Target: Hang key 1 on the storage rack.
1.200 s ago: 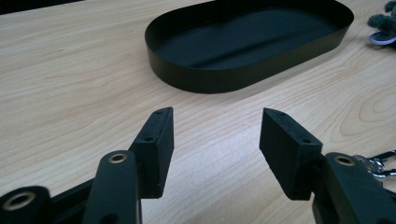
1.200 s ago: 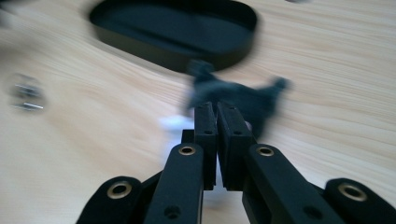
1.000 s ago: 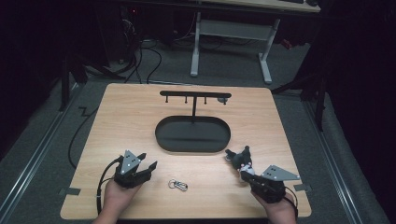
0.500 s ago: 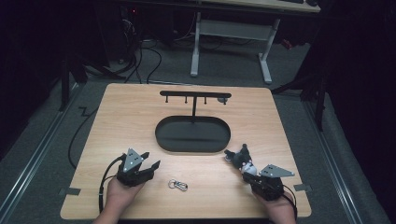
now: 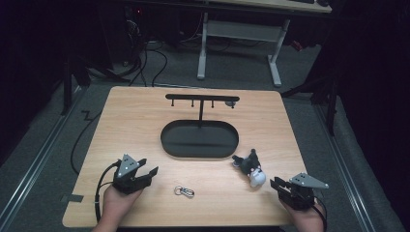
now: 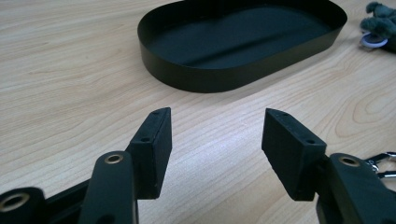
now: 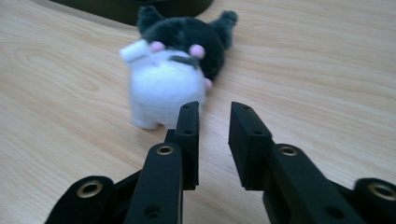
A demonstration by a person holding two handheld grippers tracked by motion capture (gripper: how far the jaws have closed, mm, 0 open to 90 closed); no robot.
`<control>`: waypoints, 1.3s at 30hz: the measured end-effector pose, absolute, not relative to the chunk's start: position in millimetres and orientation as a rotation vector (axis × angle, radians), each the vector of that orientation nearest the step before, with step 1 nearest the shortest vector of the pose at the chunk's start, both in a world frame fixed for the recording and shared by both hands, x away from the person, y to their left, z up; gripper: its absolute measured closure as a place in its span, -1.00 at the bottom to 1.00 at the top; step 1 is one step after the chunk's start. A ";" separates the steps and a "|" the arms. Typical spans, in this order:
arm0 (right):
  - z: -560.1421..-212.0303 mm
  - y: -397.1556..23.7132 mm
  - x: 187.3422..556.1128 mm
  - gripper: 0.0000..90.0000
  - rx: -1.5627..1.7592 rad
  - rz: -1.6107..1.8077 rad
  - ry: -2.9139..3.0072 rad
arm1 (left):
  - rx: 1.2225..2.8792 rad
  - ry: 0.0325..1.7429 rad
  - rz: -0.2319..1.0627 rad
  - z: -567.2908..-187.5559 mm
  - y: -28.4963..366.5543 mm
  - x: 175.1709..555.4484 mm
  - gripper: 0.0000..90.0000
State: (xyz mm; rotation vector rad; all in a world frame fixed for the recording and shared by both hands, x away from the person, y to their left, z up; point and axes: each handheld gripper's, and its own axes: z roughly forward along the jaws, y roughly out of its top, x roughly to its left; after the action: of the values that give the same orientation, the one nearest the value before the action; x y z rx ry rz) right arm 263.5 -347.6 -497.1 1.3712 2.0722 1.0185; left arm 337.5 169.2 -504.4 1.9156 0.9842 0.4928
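Observation:
A small black-and-white plush toy lies on the wooden table, right of the black oval tray. My right gripper sits just behind it, toward the table's front right corner. In the right gripper view its jaws stand a little apart with nothing between them; they have just been opening, and the plush toy lies right ahead of the tips. My left gripper rests at the front left, open and empty. A metal keyring lies between the two hands.
A black hook stand rises from the back of the tray. In the left gripper view the tray wall lies ahead, the plush toy at the top right and the keyring at the right edge.
My right gripper has let go of the plush toy and drawn back toward the front right corner; the toy now lies on the table. The left gripper has stayed in place.

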 end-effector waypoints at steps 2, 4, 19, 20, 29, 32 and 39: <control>-499.7 -351.6 264.6 0.56 1.383 1.000 2.055 | 1.919 0.985 0.495 -505.2 169.2 338.5 -0.03; -501.5 -353.4 265.6 0.54 1.402 0.982 2.060 | 1.919 0.986 0.494 -506.1 169.0 339.2 -0.04; -502.6 -358.0 284.8 0.36 1.504 0.813 2.145 | 1.944 0.948 0.496 -511.4 163.1 340.3 -0.13; -502.1 -358.5 286.0 0.35 1.504 0.804 2.157 | 1.945 0.944 0.493 -511.7 162.9 340.5 -0.14; -493.5 -353.8 296.7 0.28 1.556 0.676 2.245 | 1.954 0.907 0.487 -511.0 160.2 338.7 -0.16; -489.5 -351.2 301.0 0.26 1.556 0.627 2.274 | 1.948 0.904 0.491 -510.3 160.8 338.3 -0.17; -480.1 -345.5 310.6 0.19 1.559 0.548 2.337 | 1.952 0.904 0.494 -510.2 161.8 338.8 -0.19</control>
State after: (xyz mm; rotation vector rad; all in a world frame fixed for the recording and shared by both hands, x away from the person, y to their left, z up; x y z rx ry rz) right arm 310.6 -345.5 -480.1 1.5587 2.3374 0.5482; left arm 338.8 161.8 -510.2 1.9520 0.9041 0.4945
